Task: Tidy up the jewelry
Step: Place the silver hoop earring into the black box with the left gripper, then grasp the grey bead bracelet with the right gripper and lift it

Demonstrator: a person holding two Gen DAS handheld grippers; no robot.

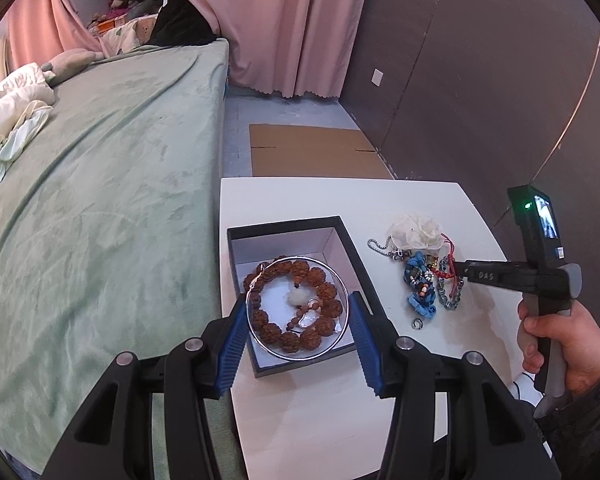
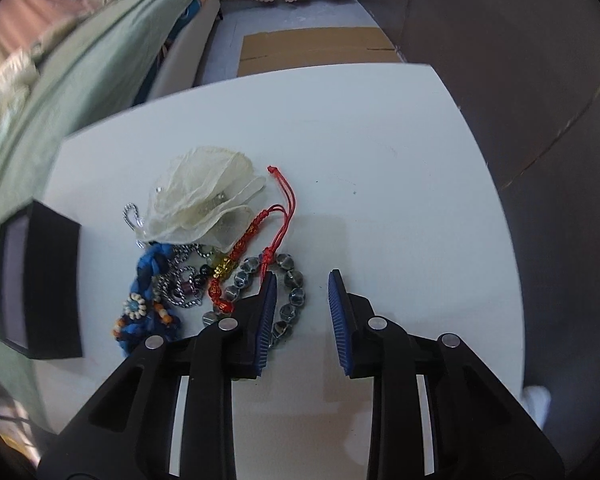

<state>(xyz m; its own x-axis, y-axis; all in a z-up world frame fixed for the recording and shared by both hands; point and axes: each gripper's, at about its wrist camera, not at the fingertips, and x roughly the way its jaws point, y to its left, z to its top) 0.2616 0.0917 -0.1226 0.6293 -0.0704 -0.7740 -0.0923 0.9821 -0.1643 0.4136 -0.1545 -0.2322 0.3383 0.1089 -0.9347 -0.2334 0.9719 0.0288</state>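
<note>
A black box (image 1: 350, 240) with a white inside stands on the white table (image 1: 320, 420). In it lie a brown bead bracelet (image 1: 324, 292) and a thin silver bangle (image 1: 342, 280). My left gripper (image 1: 298, 304) is open, its blue pads on either side of the bangle, above the box. A heap of jewelry lies to the right: a cream fabric flower (image 2: 204, 204), a red cord bracelet (image 2: 252, 236), a blue woven bracelet (image 2: 148, 300), a silver chain (image 2: 180, 284) and a grey glass-bead bracelet (image 2: 294, 300). My right gripper (image 2: 302, 280) is open, its left pad over the grey bead bracelet; it also shows in the left wrist view (image 1: 460, 270).
A green-covered bed (image 1: 100, 200) runs along the table's left side. A flat cardboard sheet (image 1: 316, 152) lies on the floor beyond the table. A dark wall (image 1: 480, 80) stands at the right and pink curtains (image 1: 284, 24) hang at the back. A small metal ring (image 1: 418, 323) lies by the heap.
</note>
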